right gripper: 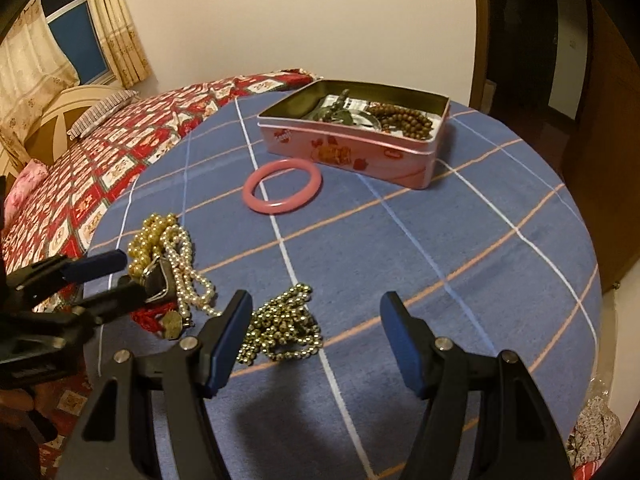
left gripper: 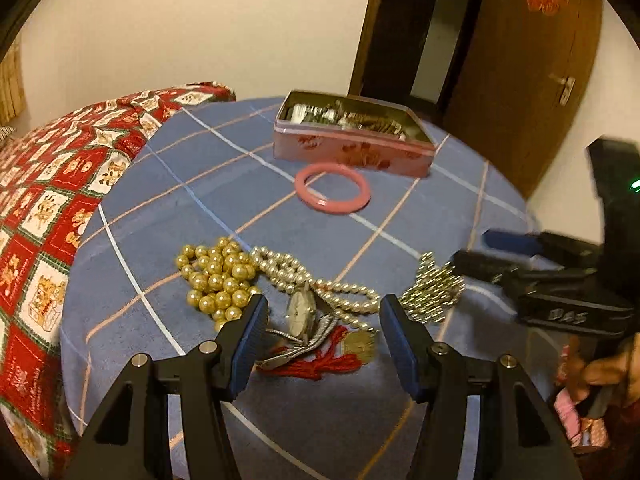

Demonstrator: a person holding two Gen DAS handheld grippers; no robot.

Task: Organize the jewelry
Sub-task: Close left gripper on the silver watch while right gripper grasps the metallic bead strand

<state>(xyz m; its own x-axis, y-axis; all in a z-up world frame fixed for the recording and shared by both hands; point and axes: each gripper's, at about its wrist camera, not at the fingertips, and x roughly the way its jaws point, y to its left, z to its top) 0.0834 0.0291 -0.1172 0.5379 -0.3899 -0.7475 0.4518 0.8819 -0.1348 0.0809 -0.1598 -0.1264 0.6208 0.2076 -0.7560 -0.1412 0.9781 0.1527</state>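
On your far left lies a red patchwork quilt with bear prints [left gripper: 48,208], tucked against the blue checked cloth [left gripper: 224,184] that covers the surface you work on. Next comes the heap of large gold-coloured round beads [left gripper: 218,276], touching a coiled strand of small pale pearls [left gripper: 288,270] that trails rightward. Your left gripper [left gripper: 324,314] hovers above this tangle with its blue-padded fingers [left gripper: 250,338] spread wide and nothing between them. In the gap between them you see a silver wristwatch with a round pale dial [left gripper: 301,314], lying over the pearls, and just below it a red knotted cord with a gold pendant [left gripper: 320,362].

Further back, near the middle, a pink glossy ring bangle [left gripper: 332,192] lies flat just in front of the open pink rectangular tin with red flower prints [left gripper: 352,152]; whether they touch, you cannot tell. The tin holds brown wooden beads [right gripper: 404,118] and some silver pieces.

To the right, a pile of small metallic gold-green beads [right gripper: 282,324] sits apart from the pearl tangle. Your right gripper [right gripper: 316,312] hangs over it, fingers [right gripper: 400,336] also spread and empty, the left finger's tip at the pile's edge.
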